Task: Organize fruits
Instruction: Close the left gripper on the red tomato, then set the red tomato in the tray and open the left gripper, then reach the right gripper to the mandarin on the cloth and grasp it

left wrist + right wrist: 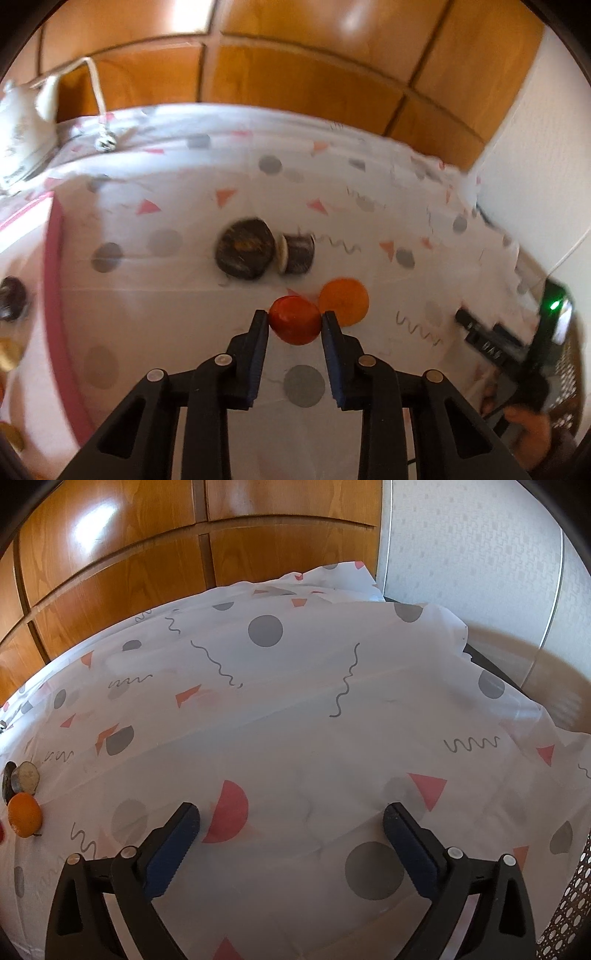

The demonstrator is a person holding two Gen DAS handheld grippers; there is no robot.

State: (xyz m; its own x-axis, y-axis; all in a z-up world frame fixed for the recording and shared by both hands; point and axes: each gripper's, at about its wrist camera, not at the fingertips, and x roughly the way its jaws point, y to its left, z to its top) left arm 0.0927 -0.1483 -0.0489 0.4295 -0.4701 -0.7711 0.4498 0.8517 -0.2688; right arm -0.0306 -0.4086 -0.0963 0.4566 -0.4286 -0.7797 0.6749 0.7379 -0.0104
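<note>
Our left tongs (pixel 294 320) squeeze the red fruit (pixel 294 325) on the surface (pixel 184 314), touching the orange (pixel 344 301). Two dark fruits (pixel 245 253) wait behind. Right tongs (pixel 291 821) are wide, holding nothing. We think most sorting is left.

No readable text, labels, brands or numbers anywhere

Across the top of both views we see glossy wooden cupboard doors (pixel 303 74), split into panels by dark seams, with bright window light glaring off them. At right we see a white textured wall (pixel 480 554). Below, we see a table under a white cloth (pixel 295 720) printed with grey dots, pink triangles and squiggles.
</note>
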